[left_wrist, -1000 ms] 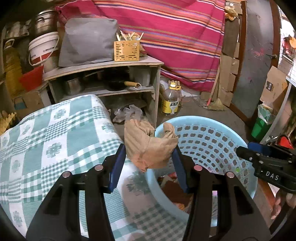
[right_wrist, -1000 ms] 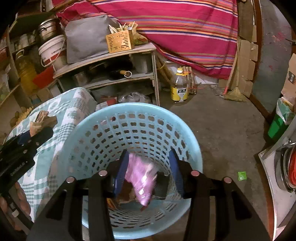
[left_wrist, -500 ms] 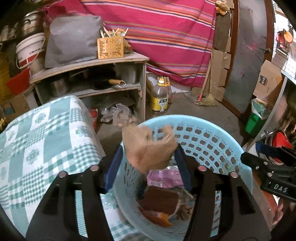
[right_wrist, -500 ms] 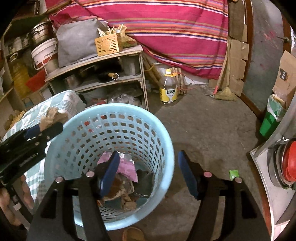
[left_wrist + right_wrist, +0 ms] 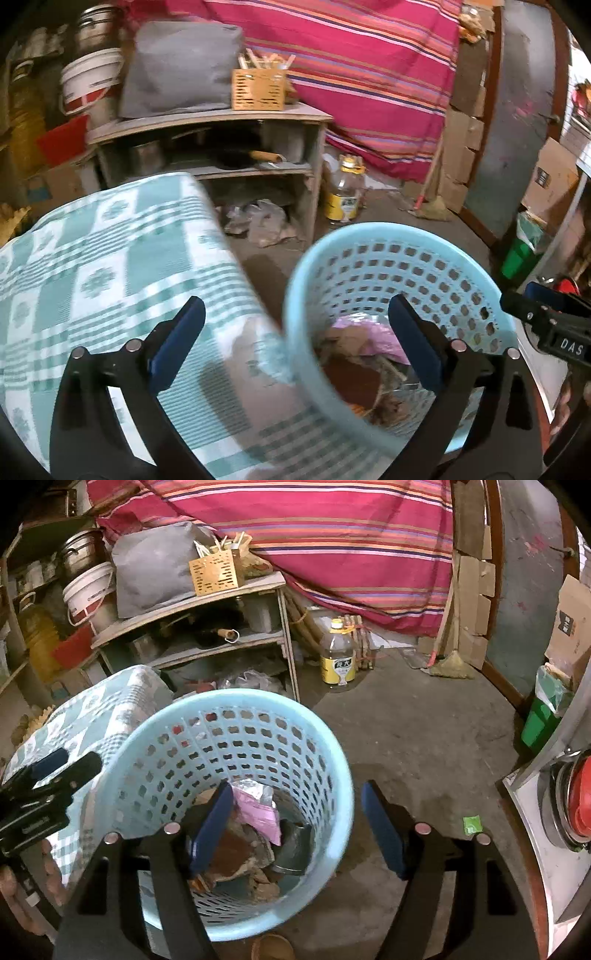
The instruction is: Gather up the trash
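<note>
Standing upright, blue basket (image 5: 325, 760), mouth up, trash (image 5: 255, 812) inside

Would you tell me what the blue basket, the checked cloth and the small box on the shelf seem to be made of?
Basket: probably moulded plastic; smooth light blue wall with regular punched holes.
Cloth: looks like woven fabric, matt, draping softly over the edge.
Box: possibly wood or bamboo; tan, flat panels with cut slots. Hard to be sure.

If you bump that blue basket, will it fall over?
Probably easily. The blue basket is tall, thin plastic full of holes, so likely light. Only a little trash lies at its bottom, adding scant weight. It stands between the floor and the table's cloth, which might steady it.
</note>
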Demonstrator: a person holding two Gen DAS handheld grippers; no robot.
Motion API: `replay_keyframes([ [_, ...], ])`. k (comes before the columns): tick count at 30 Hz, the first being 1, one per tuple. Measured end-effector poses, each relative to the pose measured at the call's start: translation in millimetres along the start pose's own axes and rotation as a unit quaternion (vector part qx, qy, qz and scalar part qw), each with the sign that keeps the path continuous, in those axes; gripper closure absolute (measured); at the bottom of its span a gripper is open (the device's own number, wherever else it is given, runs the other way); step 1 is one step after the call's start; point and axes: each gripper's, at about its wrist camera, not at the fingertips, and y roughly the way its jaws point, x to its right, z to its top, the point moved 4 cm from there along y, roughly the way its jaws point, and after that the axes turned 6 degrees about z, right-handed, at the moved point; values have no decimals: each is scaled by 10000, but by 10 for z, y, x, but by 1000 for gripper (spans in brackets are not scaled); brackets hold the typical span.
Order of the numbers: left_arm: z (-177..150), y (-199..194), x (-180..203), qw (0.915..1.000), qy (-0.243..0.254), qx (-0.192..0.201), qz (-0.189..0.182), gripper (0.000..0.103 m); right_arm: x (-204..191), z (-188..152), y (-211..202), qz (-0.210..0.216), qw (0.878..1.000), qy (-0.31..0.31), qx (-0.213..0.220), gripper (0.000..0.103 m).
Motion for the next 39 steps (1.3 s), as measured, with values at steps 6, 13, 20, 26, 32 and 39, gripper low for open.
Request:
replay_keyframes([
  [6,-46,-286,-386,9992,-110,171,357,6,-239,45,-36,97,9998,-117,152,20],
  [13,-102,-686,-825,9966,-257,453,641,6,-737,27,-108,228,9979,-553,267,14],
  [20,-204,-1205,-1106,9884,56,966,1172,6,-1320,-31,-298,543,9935,-836,557,10],
  [26,-415,-1640,-1466,9871,-210,1128,1116,6,-1769,-169,-477,721,9893,-1071,685,10],
  [32,-718,-2052,-1862,9764,-402,1377,1614,5,-2068,-416,-726,945,9845,-1194,872,9],
  [39,-1233,-2218,-2311,9673,-809,1107,2136,5,-2425,-723,-935,1005,9766,-1533,1128,5],
])
